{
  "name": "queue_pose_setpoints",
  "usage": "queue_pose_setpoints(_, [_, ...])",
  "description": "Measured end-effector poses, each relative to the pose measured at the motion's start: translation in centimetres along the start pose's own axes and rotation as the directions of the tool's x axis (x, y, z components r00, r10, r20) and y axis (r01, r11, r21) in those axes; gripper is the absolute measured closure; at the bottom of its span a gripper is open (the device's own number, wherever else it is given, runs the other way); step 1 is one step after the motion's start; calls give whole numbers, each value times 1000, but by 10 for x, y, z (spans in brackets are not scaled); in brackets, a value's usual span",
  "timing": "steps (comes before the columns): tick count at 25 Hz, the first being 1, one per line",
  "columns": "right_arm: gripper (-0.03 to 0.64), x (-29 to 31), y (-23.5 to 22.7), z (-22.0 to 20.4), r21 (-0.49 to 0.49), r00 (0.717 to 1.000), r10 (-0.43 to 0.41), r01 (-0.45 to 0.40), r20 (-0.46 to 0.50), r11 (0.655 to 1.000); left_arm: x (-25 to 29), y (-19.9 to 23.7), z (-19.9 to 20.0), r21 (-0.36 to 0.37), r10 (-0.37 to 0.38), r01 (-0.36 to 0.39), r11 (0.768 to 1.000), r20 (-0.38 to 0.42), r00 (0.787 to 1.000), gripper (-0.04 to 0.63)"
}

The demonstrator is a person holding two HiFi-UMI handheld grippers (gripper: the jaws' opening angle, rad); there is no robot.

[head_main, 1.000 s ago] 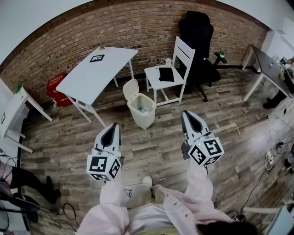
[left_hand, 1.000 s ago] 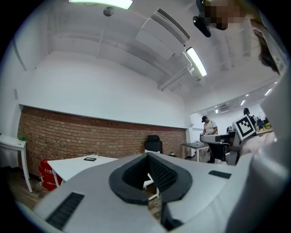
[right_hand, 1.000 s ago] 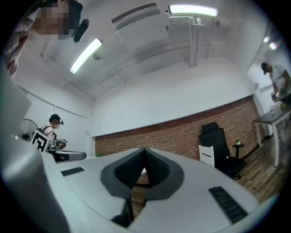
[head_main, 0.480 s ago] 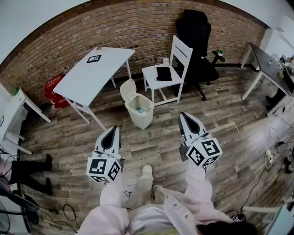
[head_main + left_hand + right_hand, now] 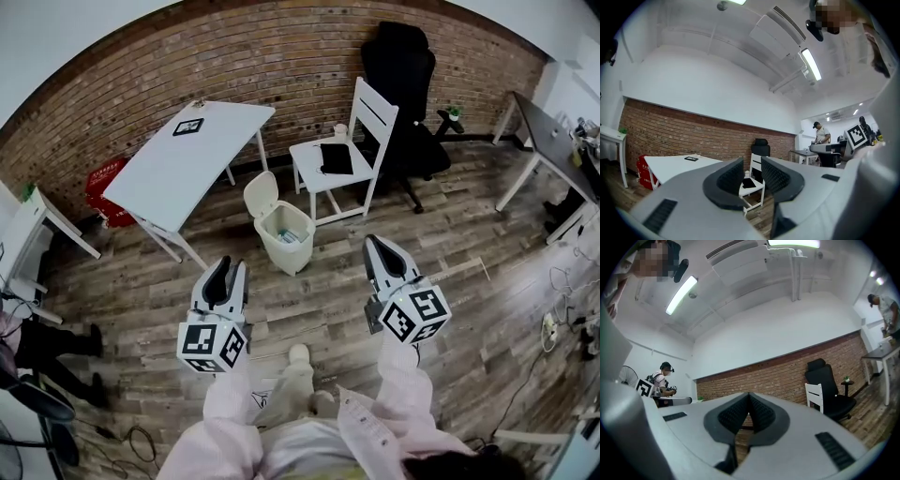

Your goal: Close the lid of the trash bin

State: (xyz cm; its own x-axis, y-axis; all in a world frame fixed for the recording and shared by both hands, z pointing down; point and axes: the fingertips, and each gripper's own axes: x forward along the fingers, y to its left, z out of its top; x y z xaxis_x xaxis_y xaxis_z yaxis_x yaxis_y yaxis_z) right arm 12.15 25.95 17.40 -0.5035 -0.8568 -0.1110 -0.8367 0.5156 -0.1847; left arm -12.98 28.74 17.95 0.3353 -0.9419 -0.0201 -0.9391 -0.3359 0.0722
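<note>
Both grippers are out ahead of the body at about the same height, roughly level, forearms in pale pink sleeves (image 5: pixel 398 370) reaching forward from below. Left gripper (image 5: pixel 228 267): fingers part-way apart, a clear gap between the ribbed pads, and they have just been opening. Nothing is gripped; only the room shows through the gap. Right gripper (image 5: pixel 375 242): fingers pressed together tip to tip, nothing between them. Both point toward the far brick wall (image 5: pixel 281 56). Bin (image 5: pixel 291 255) stands on the wood floor (image 5: pixel 469 244) ahead, roughly midway between the two grippers' lines and well apart from both, with the white surface (image 5: pixel 178 159) to its left and the white chair (image 5: pixel 361 117) behind and to its right. Lid (image 5: pixel 263 190) is up, hinged at the back and leaning toward the surface, leaving the bin's mouth open. Some small litter shows inside, too small to identify.
</note>
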Motion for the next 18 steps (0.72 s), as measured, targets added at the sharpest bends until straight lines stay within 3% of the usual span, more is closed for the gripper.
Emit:
queue_pose_setpoints(5, [614,39,-15,-8,6,1000,-6,6,-11,1000,40,24,-7,-17,2,-2,1000,-14,1000,379])
queue_pose_setpoints(18, [614,121,-38,-16,5,999,-43,44,-31,999,124,81,-12,-46,-44,43,998,-38,998,352])
